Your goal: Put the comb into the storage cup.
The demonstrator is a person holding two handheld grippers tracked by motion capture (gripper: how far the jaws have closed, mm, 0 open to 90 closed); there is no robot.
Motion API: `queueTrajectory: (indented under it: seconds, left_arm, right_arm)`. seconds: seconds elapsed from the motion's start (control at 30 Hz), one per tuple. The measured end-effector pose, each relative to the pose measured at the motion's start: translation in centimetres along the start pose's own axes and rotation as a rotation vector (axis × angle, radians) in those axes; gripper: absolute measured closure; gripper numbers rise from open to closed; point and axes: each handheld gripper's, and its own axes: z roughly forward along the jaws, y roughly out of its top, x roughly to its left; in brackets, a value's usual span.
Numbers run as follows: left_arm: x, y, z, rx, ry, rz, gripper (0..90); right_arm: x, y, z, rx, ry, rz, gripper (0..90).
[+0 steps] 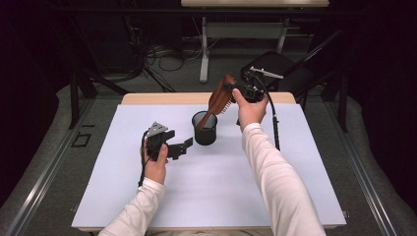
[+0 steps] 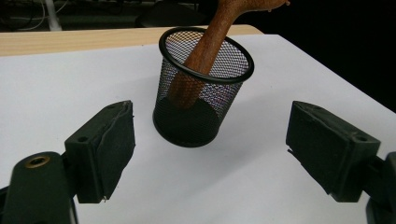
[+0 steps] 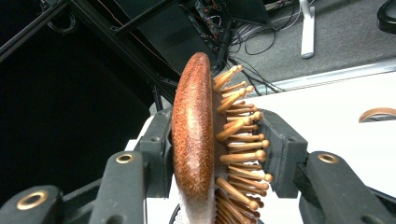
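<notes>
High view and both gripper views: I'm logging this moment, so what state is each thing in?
Wooden hairbrush: tilted, handle down inside the cup, head clamped.
Mesh cup: upright on the white table, holding the brush handle.
Right gripper: shut on the brush head, one pad on the back, one on the bristles.
Left gripper: open, holding nothing, facing the cup.

Desk (image 1: 147, 99): light wooden top, its far edge showing as a bare strip. White sheet (image 1: 206, 187): lies flat on the desk and covers nearly the whole top, reaching the near edge. Black mesh cup (image 1: 204, 129): stands upright directly on the white sheet, toward the far middle; the sheet around it is plain white.
</notes>
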Motion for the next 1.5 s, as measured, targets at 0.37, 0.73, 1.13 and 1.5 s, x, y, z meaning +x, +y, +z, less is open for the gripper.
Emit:
queueTrajectory:
  seconds: [0.37,0.73,1.13,1.5]
  left_arm:
    - [0.0,0.0,0.1,0.002,0.0,-0.004,15.7]
    - [0.0,-0.1,0.1,0.004,0.001,-0.002,15.7]
    - [0.1,-0.1,0.2,0.007,0.001,-0.002,15.7]
    - [0.0,-0.2,0.3,0.011,0.001,-0.002,15.7]
  right_arm:
    - [0.0,-0.6,0.5,0.009,-0.01,-0.024,50.9]
    - [0.1,-1.3,1.3,0.023,-0.021,-0.035,50.9]
    - [0.1,-1.6,1.5,0.03,-0.027,-0.051,50.8]
    - [0.0,-2.1,1.8,0.031,-0.03,-0.058,50.7]
